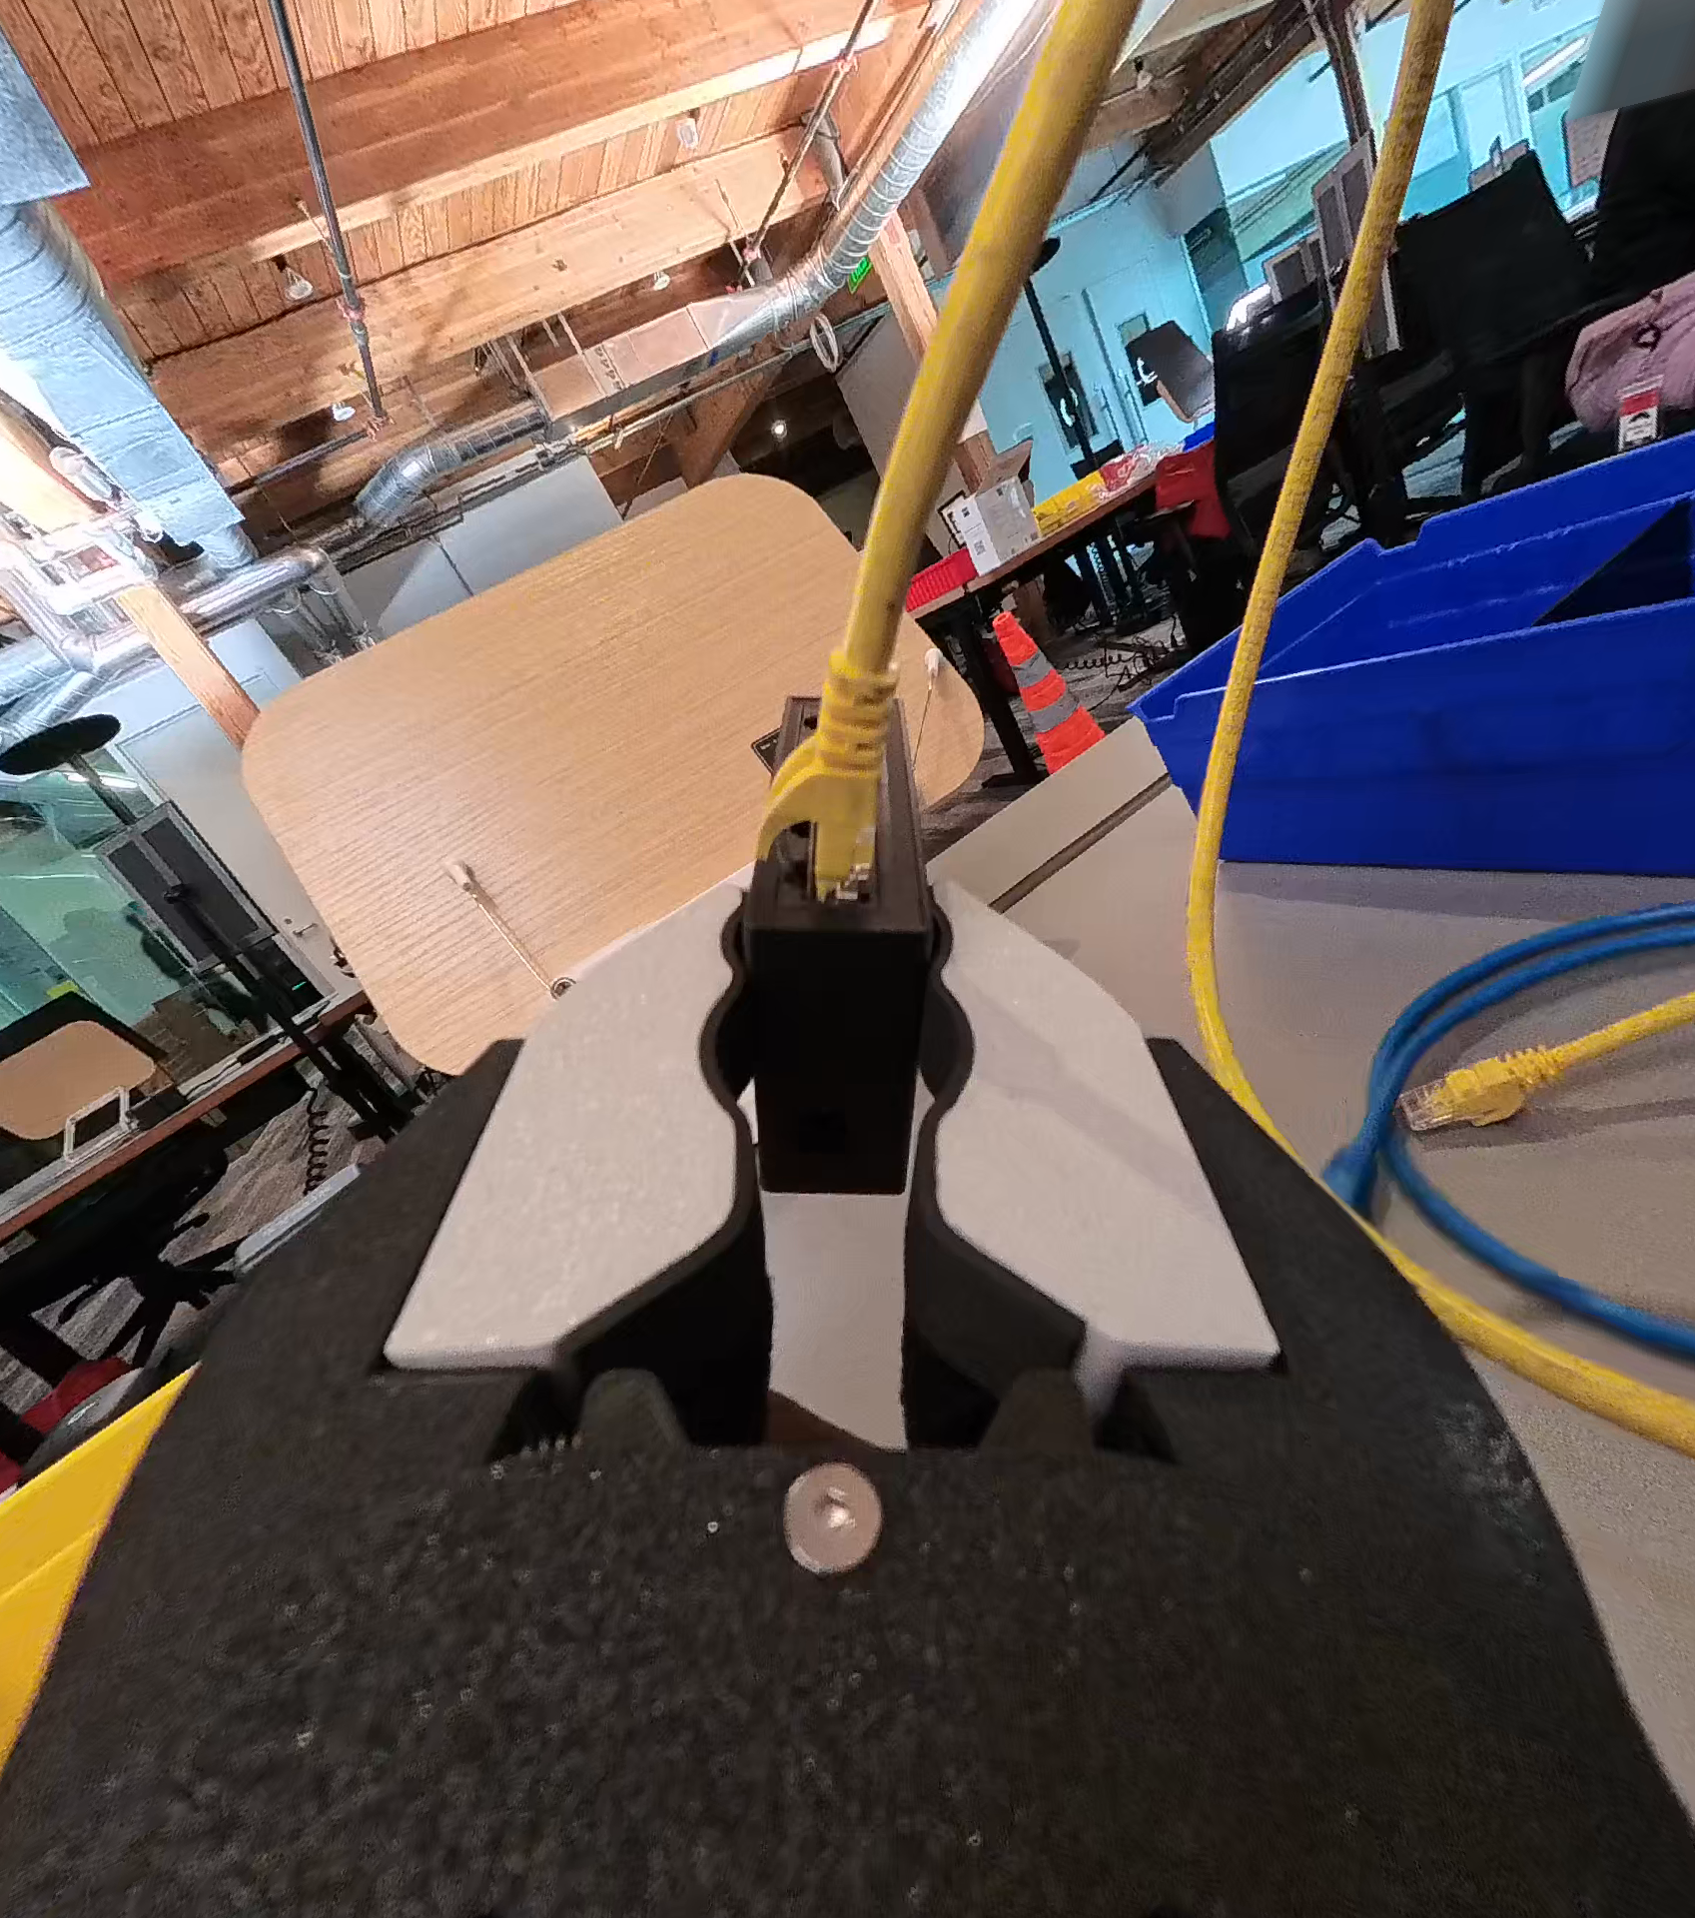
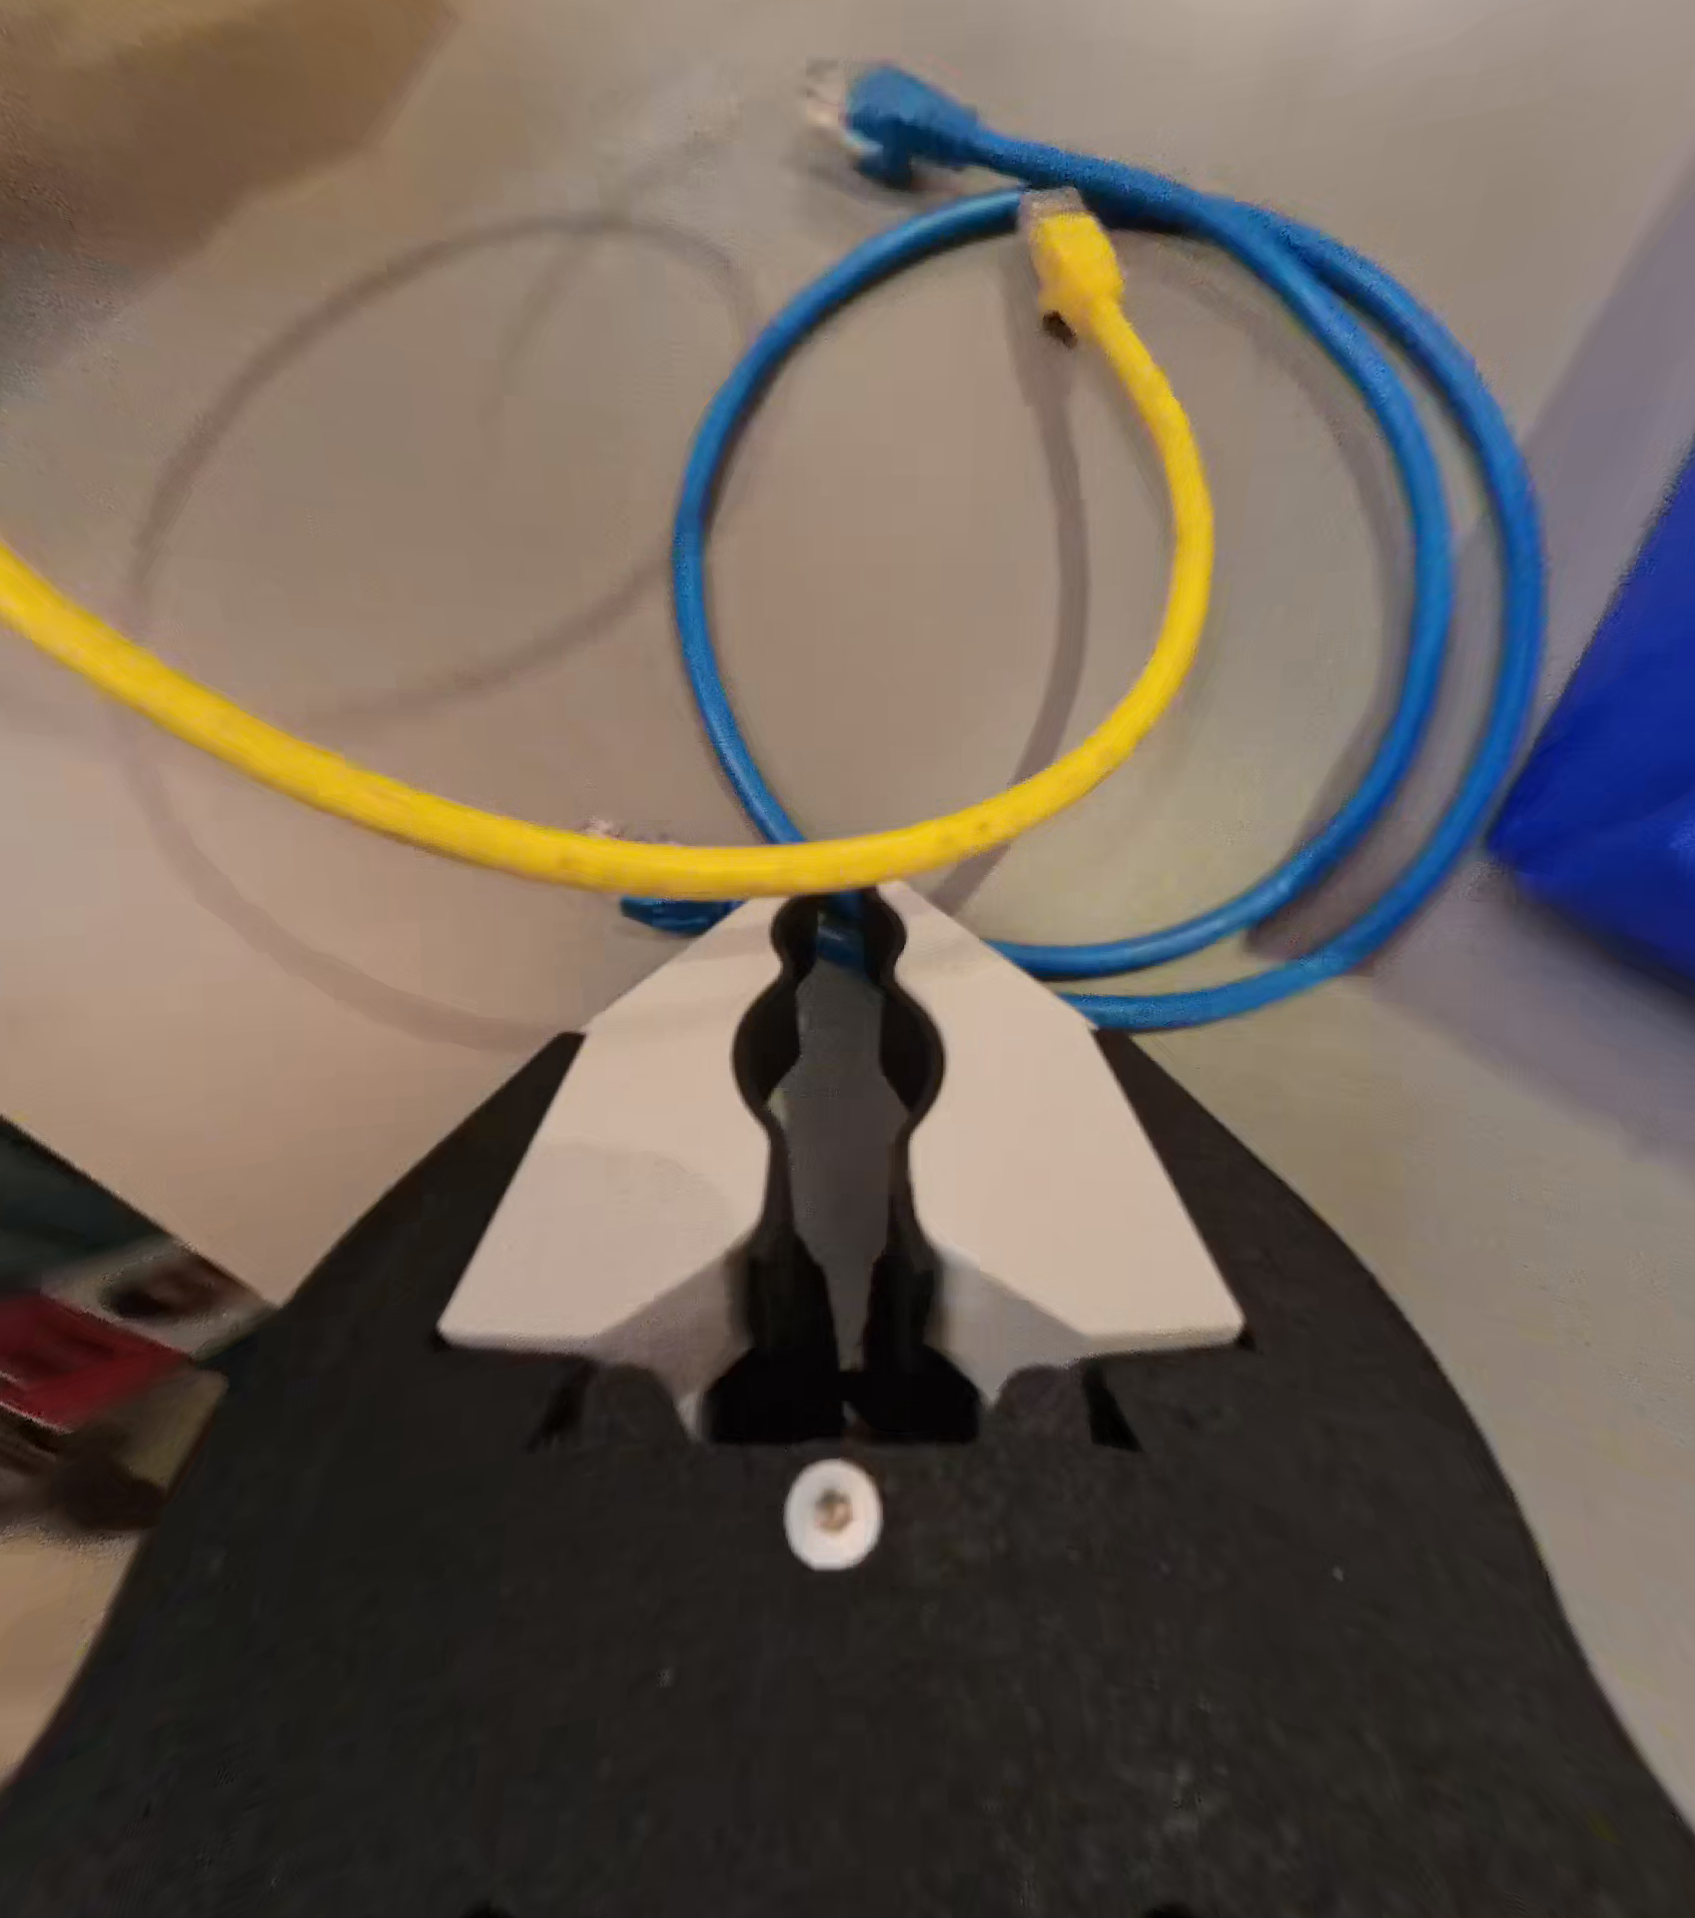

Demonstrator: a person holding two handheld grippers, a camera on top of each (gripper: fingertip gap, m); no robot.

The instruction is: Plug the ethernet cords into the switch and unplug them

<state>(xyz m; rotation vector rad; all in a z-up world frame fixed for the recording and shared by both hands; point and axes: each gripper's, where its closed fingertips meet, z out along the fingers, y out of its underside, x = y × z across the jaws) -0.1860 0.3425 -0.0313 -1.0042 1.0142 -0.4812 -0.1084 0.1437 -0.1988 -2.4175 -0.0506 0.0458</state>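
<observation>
Left wrist view: the left claw (image 1: 835,965) is clamped on a black switch (image 1: 838,1028), one white finger (image 1: 594,1131) against each side of the housing. The switch is lifted clear of the bench, port face upward. A yellow cord (image 1: 936,436) is seated in one port by its yellow plug (image 1: 848,768); the cord rises out of the top of the frame, returns down the right side and runs across the grey bench (image 1: 1600,1557). Its free plug (image 1: 1460,1095) lies on the bench inside the loop of a blue cord (image 1: 1507,976).

Right wrist view: the right claw (image 2: 835,934) is nearly closed, with a narrow wavy gap between the fingers. A strand of the blue cord (image 2: 1445,498) sits at the fingertips; whether it is pinched cannot be determined, as the frame is blurred. The yellow cord (image 2: 407,799) crosses just ahead of the tips. This view shows both blue plugs: one (image 2: 884,119) at the far end of the coil, the other (image 2: 666,911) just left of the fingertips. The free yellow plug (image 2: 1071,259) lies near the far one. The switch is not visible here.

Surface and room: a blue bin (image 1: 1507,706) stands on the far right of the bench. Beyond are a tipped wooden tabletop (image 1: 563,747), an orange traffic cone (image 1: 1045,690), further desks, and a timber ceiling with silver ducting (image 1: 853,223).
</observation>
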